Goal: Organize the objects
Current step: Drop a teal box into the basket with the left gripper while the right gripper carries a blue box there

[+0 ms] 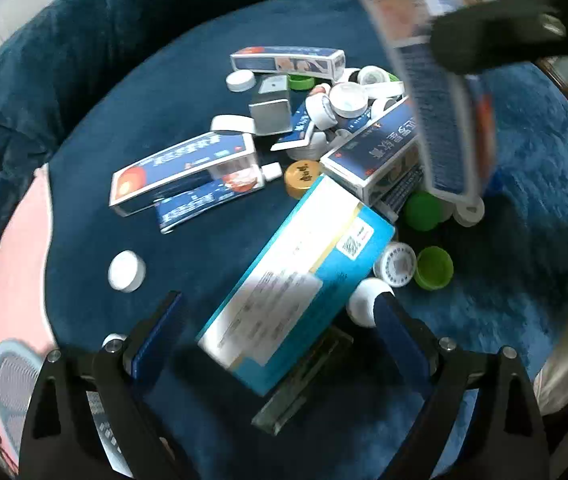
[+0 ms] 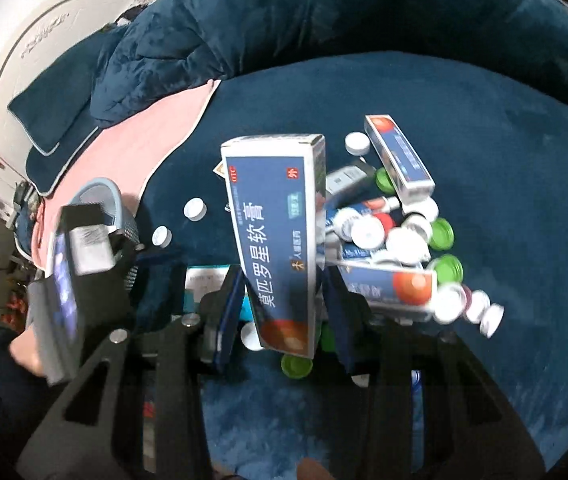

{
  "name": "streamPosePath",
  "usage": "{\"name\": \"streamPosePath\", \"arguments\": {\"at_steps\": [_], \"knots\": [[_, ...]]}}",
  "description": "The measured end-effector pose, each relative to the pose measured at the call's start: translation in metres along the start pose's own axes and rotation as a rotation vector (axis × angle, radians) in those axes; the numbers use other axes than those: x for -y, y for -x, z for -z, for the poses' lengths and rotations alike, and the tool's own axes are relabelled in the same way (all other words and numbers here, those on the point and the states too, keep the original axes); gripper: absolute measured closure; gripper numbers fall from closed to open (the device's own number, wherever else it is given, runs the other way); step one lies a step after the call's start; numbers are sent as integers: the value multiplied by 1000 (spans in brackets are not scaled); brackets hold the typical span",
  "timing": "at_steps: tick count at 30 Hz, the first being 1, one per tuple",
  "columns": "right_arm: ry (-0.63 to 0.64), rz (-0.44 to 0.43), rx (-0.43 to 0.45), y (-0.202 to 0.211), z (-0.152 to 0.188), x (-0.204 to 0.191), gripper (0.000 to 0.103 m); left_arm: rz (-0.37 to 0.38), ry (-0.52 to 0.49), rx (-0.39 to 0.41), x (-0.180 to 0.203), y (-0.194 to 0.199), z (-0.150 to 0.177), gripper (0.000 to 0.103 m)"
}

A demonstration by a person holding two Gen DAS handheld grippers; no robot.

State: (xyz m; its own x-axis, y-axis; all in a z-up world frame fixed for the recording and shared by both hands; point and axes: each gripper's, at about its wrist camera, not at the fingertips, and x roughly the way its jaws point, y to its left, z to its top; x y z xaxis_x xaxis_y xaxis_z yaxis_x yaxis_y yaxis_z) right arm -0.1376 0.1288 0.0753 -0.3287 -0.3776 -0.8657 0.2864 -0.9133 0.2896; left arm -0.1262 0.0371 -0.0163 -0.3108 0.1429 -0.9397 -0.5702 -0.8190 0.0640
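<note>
Boxes, tubes and caps mostly lie unsorted beside the teal box (image 1: 296, 280); right gripper (image 2: 281, 300) grasps one blue box (image 2: 275, 240), left gripper (image 1: 279, 320) gapes unclenched.

I read this as a bedroom in a home. I am working over a bed spread with a plush dark blue blanket (image 2: 464, 128), which bunches into thick folds toward twelve o'clock. At about ten o'clock a dark blue pillow (image 2: 49, 120) with pale piping lies against a white padded headboard (image 2: 31, 32) trimmed with curving lines. A pink cloth (image 2: 135, 136) lies beside the pillow. Household medicine is scattered on the blanket: ointment boxes (image 1: 185, 172) and loose bottle caps (image 1: 125, 271). Cluttered shelves, blurred, show at nine o'clock.
</note>
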Motion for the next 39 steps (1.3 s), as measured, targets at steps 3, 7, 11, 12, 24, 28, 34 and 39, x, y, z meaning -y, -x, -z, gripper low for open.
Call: {"name": "streamPosePath", "arguments": {"at_steps": [3, 7, 11, 12, 24, 28, 34, 39], "knots": [[-61, -19, -4, -7, 7, 14, 62, 21, 23, -28, -7, -17, -7, 13], [-71, -11, -25, -12, 15, 22, 62, 86, 69, -51, -18, -26, -8, 28], [-76, -16, -25, -11, 15, 24, 62, 112, 171, -34, -33, -17, -12, 39], [-75, -16, -23, -11, 15, 24, 62, 112, 205, -24, -40, -13, -13, 39], [-16, -42, -31, -13, 13, -17, 62, 57, 456, 97, -87, 66, 24, 39], [37, -68, -40, -19, 11, -53, 62, -9, 643, 142, -124, 103, 58, 39], [157, -149, -52, -32, 5, -129, 62, -136, 912, 142, -182, 142, 136, 39], [186, -285, -74, -60, -7, -198, 62, -159, 1046, 92, -210, 142, 188, 39]]}}
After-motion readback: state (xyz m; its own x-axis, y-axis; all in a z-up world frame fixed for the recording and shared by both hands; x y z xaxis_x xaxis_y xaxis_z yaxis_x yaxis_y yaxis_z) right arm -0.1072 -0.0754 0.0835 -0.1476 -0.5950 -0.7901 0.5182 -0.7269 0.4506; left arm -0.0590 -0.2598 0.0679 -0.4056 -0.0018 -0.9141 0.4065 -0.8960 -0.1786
